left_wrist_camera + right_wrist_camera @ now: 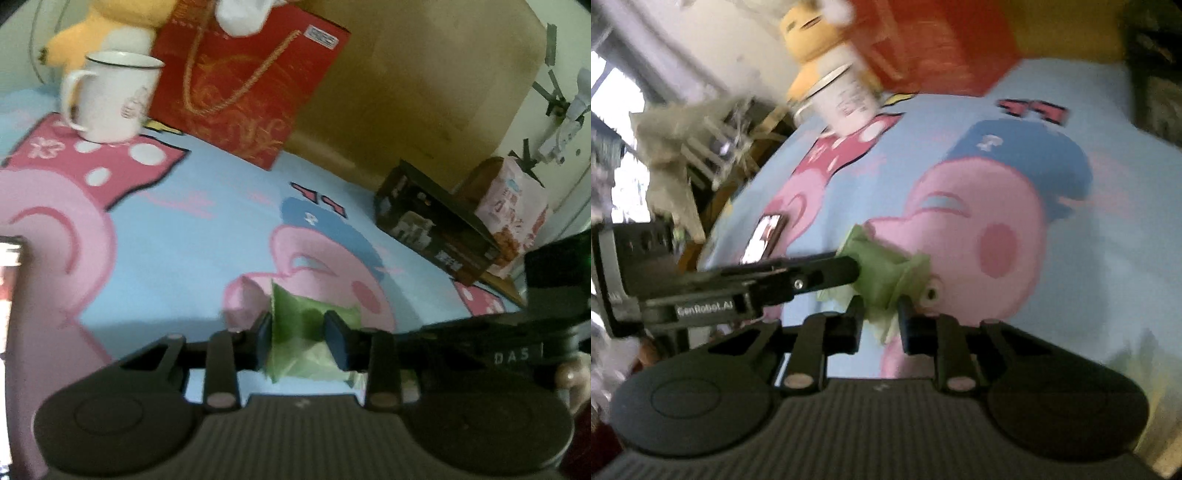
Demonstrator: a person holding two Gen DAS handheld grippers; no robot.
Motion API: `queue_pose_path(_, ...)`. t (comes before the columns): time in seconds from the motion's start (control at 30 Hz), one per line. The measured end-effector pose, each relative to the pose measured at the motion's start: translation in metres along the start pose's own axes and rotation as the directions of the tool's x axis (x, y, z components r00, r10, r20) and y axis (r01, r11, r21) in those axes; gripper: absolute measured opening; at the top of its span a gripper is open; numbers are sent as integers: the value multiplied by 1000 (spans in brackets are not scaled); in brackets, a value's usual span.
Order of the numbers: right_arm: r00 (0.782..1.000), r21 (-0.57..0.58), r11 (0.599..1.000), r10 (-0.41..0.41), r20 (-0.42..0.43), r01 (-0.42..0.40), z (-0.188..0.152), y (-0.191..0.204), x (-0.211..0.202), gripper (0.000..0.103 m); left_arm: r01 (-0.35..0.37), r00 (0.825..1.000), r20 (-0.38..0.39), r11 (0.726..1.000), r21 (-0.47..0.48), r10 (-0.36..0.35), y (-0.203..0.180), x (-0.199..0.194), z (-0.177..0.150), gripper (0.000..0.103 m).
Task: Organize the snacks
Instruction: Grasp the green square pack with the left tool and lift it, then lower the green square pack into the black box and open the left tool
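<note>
Both grippers hold the same green snack packet (pixel 295 325) above the middle of the desk, which is covered with a light blue cartoon-pig cloth (pixel 192 258). The left gripper (pixel 301 338) has its jaws closed on the packet from both sides, with the crinkled green wrapper filling the gap between them. The right gripper (pixel 881 323) has its jaws pinched on the lower part of the same packet (pixel 886 273), and in the right wrist view the left gripper's arm (pixel 746 284) reaches in from the left to touch the packet's other end.

Toward the far left corner of the desk a white mug (pixel 110 96) stands upright on the pink spotted part of the cloth. Just beside it, along the far edge, a red gift bag (pixel 243 85) with gold cord handles stands upright, with a yellow plush toy (pixel 85 33) behind the mug. Near the far right corner lies a dark snack box (pixel 432 221), and a pink snack bag (pixel 513 210) stands just beside it, at the box's far end. A phone (pixel 764 236) with a lit screen lies near the left edge of the desk; the right wrist view is blurred
</note>
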State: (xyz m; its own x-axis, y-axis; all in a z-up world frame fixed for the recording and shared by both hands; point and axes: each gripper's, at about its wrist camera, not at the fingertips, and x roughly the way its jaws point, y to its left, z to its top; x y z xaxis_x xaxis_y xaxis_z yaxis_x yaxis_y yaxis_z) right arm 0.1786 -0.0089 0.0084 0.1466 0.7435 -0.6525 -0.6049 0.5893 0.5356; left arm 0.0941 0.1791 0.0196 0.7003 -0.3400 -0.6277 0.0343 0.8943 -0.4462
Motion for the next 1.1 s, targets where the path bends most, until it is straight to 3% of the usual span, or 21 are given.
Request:
queue_pose_path(0.23,999,-147,989,-12,-41,6,13,29,7,21,-38,998,57,997,-74,42,13,-30,-7,30)
queue_pose_path(0.47,991,-133,990,-35,128,52,41,16,-30,21,-1,990,139,1000,29,-3,-28,-20,49,29)
queue_pose_path(0.6,963,-72,986,-132,237,152,59,-15,-74,21,76,985,140,986,149,-97,-81,21,99,29)
queue_pose_path(0.8,877,73,947,-317,362,312,89,-85,-144,21,181,977,64,946,269,-205,-166,114,162,31)
queue_pose_path(0.93,844,161,918,-397,361,362,95,-136,-165,21,199,978,-7,931,306,-207,-207,174,169,32)
queue_pose_path(1.1,832,214,894,-446,328,395,85,-177,-160,26,162,986,-85,928,336,-141,-222,222,152,34)
